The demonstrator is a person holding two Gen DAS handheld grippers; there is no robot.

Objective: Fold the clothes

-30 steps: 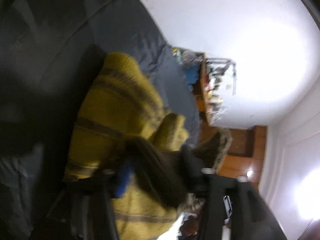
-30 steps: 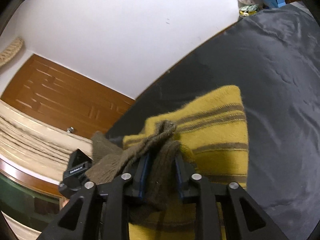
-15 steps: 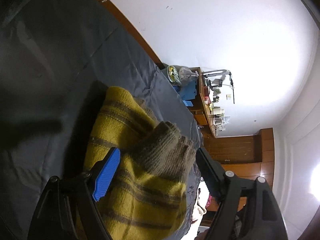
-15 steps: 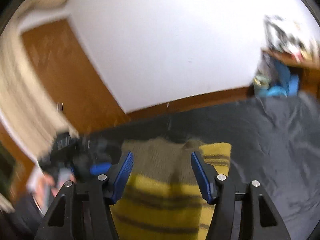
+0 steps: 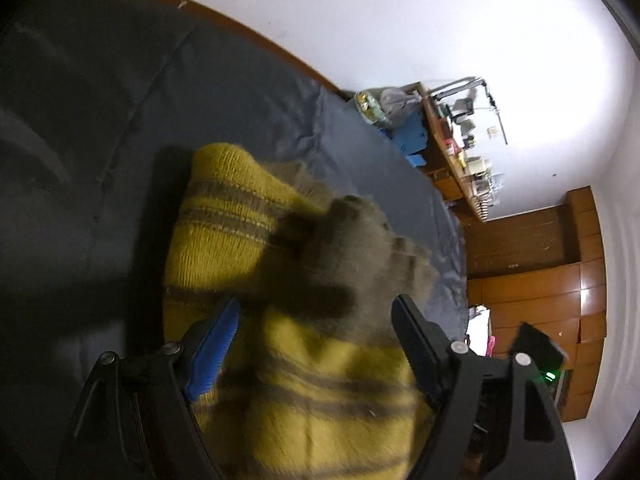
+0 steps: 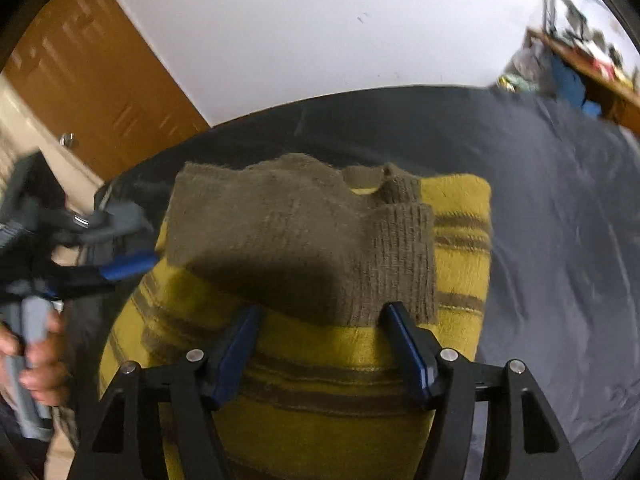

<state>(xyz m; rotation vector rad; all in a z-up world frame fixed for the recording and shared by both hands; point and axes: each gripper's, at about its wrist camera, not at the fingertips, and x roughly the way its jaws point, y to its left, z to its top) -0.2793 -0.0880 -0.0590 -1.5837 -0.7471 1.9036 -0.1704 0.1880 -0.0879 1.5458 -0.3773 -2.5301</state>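
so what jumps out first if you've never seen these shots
A mustard-yellow sweater with brown stripes lies folded on the dark bedsheet, its olive-brown ribbed hem laid across the top. The right gripper and left gripper hang open over it, gripping nothing.

Right tongs point(image 6: 322, 316) just opening over folded yellow striped sweater point(image 6: 360, 344), nothing gripped.

The sweater's point(image 6: 304, 360) near end runs off the bottom edge.
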